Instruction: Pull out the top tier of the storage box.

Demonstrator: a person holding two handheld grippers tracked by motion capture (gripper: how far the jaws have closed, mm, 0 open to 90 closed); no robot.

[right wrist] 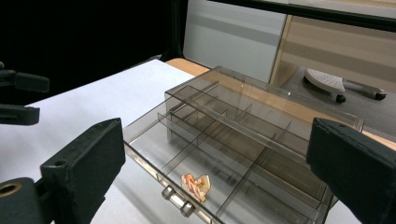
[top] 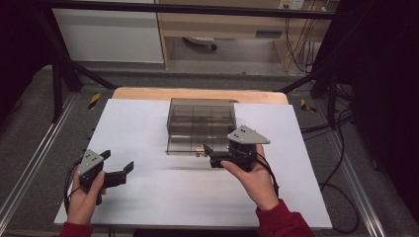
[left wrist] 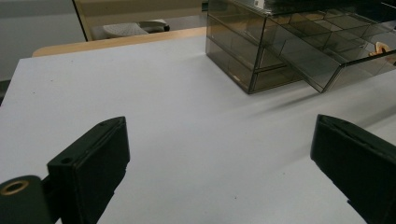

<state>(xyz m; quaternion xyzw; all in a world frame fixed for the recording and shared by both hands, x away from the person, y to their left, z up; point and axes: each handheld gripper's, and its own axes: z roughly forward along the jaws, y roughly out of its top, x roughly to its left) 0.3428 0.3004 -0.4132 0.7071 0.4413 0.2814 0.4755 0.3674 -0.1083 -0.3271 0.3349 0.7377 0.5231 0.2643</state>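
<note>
Drawer (right wrist: 205, 172) of the smoky clear organiser box (top: 201, 118) stands pulled out toward you, near the middle of the white desk (top: 148, 197), and a small orange-and-pink item (right wrist: 196, 185) lies in one of its front compartments, close behind the two-knobbed handle (right wrist: 175, 199). What that item is you cannot make out; it may be a sticker or a charm.

Your right hand-held gripper (top: 213, 157) sits just at the drawer's front edge with its jaws spread wide and nothing between them; in the right gripper view they frame the open drawer and the item. Your left hand-held gripper (top: 118, 173) rests well off to the left over bare desk, jaws likewise spread and empty.

By the look of it, the item is already in the drawer and the right jaws are free of it, so the step in hand is closing up. For that you would lower the right hand-held gripper to the handle, or set a jaw flat against the drawer front, and push straight back along the runners. Keep the push centred, since the box is light and may slide; the left one could brace it from behind.
</note>
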